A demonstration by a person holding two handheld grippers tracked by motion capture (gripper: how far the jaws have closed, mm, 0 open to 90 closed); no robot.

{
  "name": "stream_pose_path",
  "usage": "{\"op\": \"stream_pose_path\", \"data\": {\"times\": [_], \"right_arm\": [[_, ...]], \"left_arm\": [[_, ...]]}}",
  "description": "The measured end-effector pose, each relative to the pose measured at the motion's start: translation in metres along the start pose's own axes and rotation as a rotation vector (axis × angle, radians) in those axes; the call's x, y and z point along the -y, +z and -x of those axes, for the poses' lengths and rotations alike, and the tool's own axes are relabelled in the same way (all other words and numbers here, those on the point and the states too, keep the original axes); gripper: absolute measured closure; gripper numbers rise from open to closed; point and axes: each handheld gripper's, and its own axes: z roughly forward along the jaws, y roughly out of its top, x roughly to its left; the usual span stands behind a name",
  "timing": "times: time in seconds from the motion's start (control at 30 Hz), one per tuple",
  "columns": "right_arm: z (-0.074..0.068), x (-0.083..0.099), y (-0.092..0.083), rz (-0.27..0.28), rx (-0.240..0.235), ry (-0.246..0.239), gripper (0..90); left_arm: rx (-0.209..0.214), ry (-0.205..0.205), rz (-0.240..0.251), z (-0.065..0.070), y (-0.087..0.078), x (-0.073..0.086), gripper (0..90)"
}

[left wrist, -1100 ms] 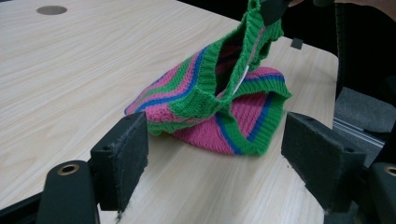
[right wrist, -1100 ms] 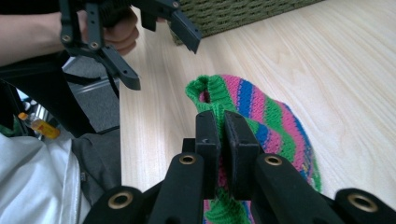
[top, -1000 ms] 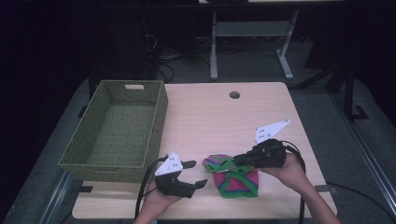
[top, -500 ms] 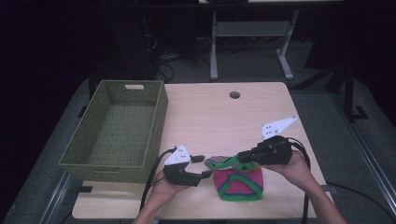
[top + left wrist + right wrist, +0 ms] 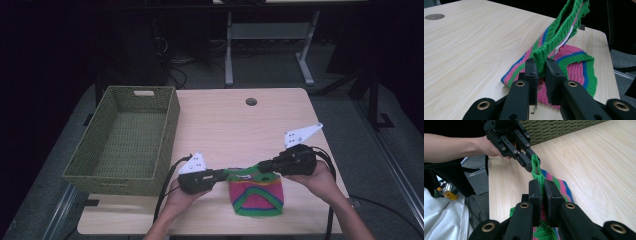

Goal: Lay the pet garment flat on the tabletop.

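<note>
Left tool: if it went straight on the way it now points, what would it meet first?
The left tool is shut on the green rim of the knitted bag and points along that stretched rim toward the right tool. It would probably meet the right tool first, though depth is unclear.

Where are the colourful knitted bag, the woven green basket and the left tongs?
Pink, green and blue striped knitted bag (image 5: pixel 256 200): high view, its body.
Woven green rectangular basket (image 5: pixel 167 131): high view, right wall.
Left tongs (image 5: pixel 540 71): left gripper view, between tips.

A green woven basket sits empty on the left part of the light wooden table, whose far edge has a round grey cable hole, with a metal desk frame on the dark floor beyond.
</note>
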Motion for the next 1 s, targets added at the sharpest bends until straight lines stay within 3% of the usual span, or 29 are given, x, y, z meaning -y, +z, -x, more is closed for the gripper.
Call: {"op": "stream_pose_path", "data": {"times": [0.23, 0.67, 1.0], "right_arm": [[0.001, 0.002, -0.004, 0.003, 0.011, -0.002, 84.7], [0.002, 0.003, -0.015, 0.008, 0.041, 0.007, 84.7], [0.007, 0.001, -0.011, 0.002, 0.039, 0.008, 84.6]], "left_arm": [[-0.009, -0.003, 0.026, -0.001, -0.001, -0.013, 82.1], [-0.031, 0.007, 0.019, -0.004, 0.003, -0.033, 82.4], [-0.059, 0.013, 0.018, -0.012, 0.003, -0.048, 82.4]]}}
